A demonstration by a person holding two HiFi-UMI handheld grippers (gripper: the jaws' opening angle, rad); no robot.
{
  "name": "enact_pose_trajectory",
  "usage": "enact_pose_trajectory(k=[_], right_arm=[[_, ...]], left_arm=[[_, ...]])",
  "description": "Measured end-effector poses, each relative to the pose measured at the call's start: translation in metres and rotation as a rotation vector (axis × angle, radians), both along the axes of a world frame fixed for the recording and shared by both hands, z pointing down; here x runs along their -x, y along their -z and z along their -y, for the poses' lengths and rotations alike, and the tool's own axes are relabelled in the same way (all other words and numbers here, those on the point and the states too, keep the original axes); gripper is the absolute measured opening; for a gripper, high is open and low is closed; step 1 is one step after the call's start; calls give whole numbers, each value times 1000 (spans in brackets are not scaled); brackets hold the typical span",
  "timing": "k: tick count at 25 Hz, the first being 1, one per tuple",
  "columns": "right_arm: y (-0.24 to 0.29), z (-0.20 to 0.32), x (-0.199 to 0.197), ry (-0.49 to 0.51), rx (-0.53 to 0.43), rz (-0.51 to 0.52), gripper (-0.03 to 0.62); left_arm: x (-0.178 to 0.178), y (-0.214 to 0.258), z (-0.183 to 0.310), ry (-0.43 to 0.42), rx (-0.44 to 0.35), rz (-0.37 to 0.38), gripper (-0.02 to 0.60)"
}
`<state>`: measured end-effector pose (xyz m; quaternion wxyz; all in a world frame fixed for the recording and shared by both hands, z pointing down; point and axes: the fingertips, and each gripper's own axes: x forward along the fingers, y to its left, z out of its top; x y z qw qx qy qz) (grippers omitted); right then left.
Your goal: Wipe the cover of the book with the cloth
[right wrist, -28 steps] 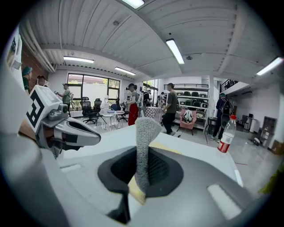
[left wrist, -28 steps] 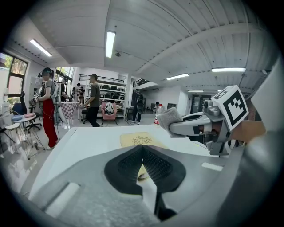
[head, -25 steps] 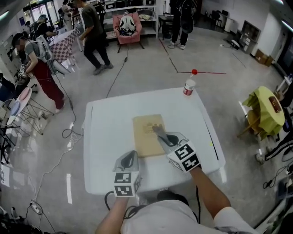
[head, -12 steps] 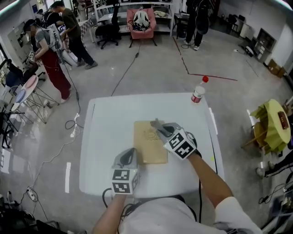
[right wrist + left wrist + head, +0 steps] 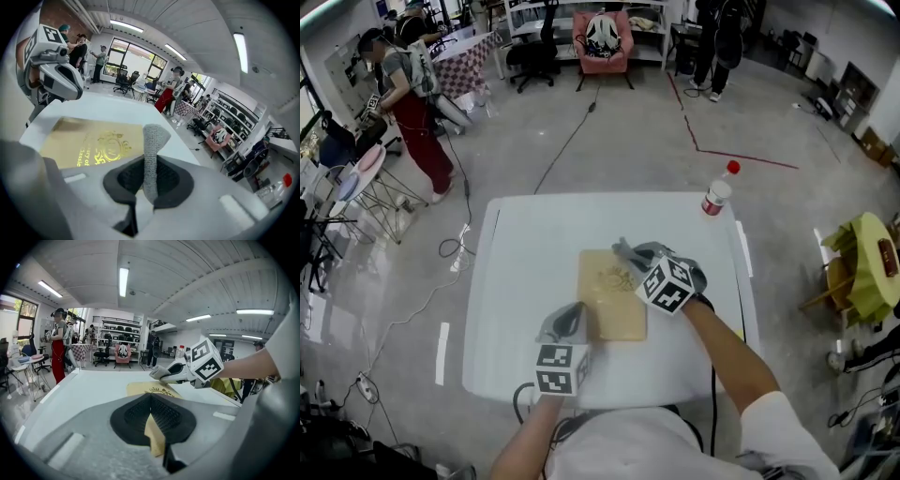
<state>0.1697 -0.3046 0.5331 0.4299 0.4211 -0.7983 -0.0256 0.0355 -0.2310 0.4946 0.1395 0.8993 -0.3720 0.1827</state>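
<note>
A tan book point(image 5: 612, 298) with a gold crest lies flat on the white table point(image 5: 523, 281). My left gripper point(image 5: 573, 317) is at the book's near left corner; in the left gripper view the left gripper point(image 5: 151, 401) is shut with the tan book edge point(image 5: 154, 439) between its pads. My right gripper point(image 5: 639, 261) is shut on a grey cloth point(image 5: 624, 249), which hangs at the book's far right corner. In the right gripper view the cloth point(image 5: 153, 136) sticks up as a strip out of the right gripper point(image 5: 149, 174), next to the book cover point(image 5: 89, 143).
A clear bottle with a red cap point(image 5: 716, 198) stands at the table's far right corner. A person in red point(image 5: 408, 103) stands by tables at the far left. A yellow-draped stand point(image 5: 867, 251) is off to the right. Cables run over the floor.
My right gripper has carried the cloth over the cover toward the book's far edge. The left gripper has stayed at the near left corner. The head view has shifted.
</note>
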Motion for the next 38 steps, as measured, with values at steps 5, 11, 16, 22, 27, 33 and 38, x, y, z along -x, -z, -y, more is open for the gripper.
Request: enact_pose_trajectory(k=[5, 11, 16, 22, 27, 33, 38], right_arm=[[-7, 2, 3, 6, 26, -23, 32], [-11, -11, 10, 16, 46, -54, 31], [-11, -29, 18, 10, 64, -51, 31], [-13, -56, 27, 2, 85, -31, 31], [-13, -84, 40, 14, 103, -8, 31], [-13, -112, 57, 24, 121, 34, 31], [-13, -133, 67, 35, 133, 61, 31]], left_arm=[[-1, 1, 1, -5, 9, -15, 6], [2, 3, -3, -28, 2, -14, 6], [7, 2, -4, -30, 10, -21, 6], [7, 2, -8, -42, 12, -36, 6], [7, 5, -13, -49, 7, -53, 6], [7, 6, -16, -57, 2, -54, 6], [3, 7, -18, -61, 6, -62, 6]])
